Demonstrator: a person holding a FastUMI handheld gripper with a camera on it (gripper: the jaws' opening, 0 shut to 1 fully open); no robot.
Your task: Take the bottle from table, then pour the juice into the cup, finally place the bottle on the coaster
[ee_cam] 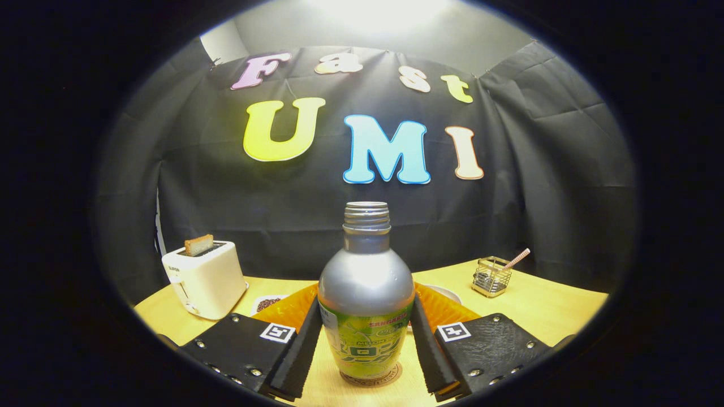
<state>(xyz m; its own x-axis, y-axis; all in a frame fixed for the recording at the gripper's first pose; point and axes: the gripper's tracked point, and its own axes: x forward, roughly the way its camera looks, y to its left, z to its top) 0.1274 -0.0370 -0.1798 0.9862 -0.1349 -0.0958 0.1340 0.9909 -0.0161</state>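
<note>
between tongs [366, 345] bottle [365, 299] stood upright on desk [543, 308], cap off; fingers pinched its sides. risk: open neck spilling if tilted early, grip slipping on smooth body. toaster [205, 278] well apart.

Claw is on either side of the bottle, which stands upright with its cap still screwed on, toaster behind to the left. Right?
Not quite: the gripper view shows the bottle has no cap; its threaded neck is open. The rest holds: it stands upright between the fingers of the claw, with the toaster behind to the left.
</note>
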